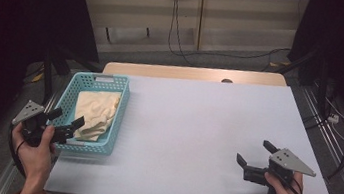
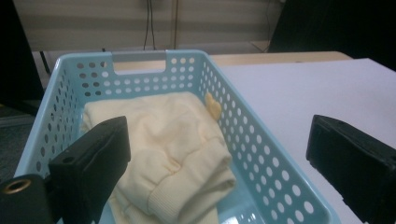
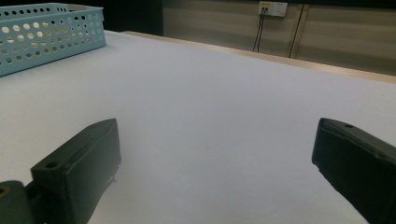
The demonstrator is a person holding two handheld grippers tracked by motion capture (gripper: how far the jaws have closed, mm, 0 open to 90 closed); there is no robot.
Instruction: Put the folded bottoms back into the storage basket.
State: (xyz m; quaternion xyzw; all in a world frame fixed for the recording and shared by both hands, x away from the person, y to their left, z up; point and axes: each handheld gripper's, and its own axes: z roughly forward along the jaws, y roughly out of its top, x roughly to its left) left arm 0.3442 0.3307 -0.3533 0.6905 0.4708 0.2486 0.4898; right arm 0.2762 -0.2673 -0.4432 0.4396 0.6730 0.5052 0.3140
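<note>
The left tool (image 2: 219, 158) stands nearest, its jaws spread wide and holding nothing, one jaw over the near end of the basket (image 2: 261, 154), the other outside its wall above the table (image 2: 317, 88); in the high view this left tool (image 1: 66, 124) sits at the basket's (image 1: 119, 115) near left corner; the pale yellow cloth (image 2: 173, 140) lies folded inside the basket, filling most of its floor; the right tool (image 1: 256, 153), well apart at the table's near right, is also wide and empty.
</note>
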